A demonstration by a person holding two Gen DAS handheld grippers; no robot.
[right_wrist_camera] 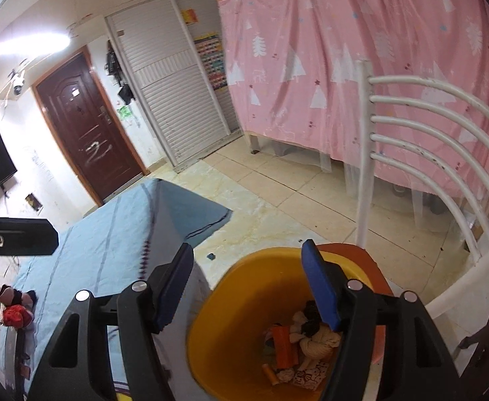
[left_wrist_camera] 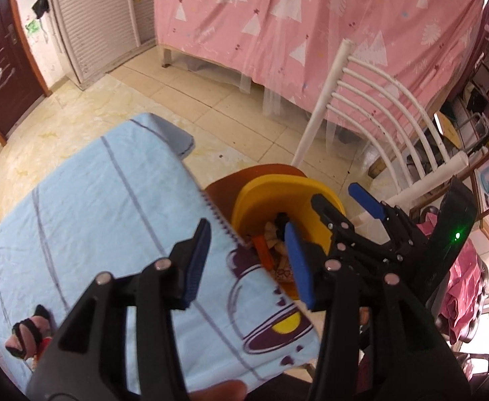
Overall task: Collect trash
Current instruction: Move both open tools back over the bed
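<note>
Risk first: knocking the yellow bin (right_wrist_camera: 211, 317), perched on the brown chair seat (right_wrist_camera: 373, 262) just beside the edge of the desk (left_wrist_camera: 94, 200). Both tools crowded over the same rim, so a careless swing back towards the cloth could clip it, or bump one tool against the other, and tip the load onto the floor. Second risk: forgetting the leftovers. Small heap of pink, black and red scraps (left_wrist_camera: 27, 334) lying on the blue cloth near the far left corner of the desk, well apart from the bin; soft and loose by the look of it, likely to come apart in a shallow pinch and shed pieces on the way over. Third: snagging the cloth together with the scraps and dragging it off the edge.

Collected trash (right_wrist_camera: 304, 344) sitting low in the bin: orange bits, crumpled pale wads, something dark.

Left tool (left_wrist_camera: 248, 227): pitched steeply down over the desk's edge and the bin's near rim, jaws parted, nothing between the pads. Right tool (right_wrist_camera: 247, 247): tilted more shallowly, hanging above the bin's mouth, jaws spread wider, likewise empty. White chair back (right_wrist_camera: 411, 127) close on the right, leaving little room for a wide sweep that way.
</note>
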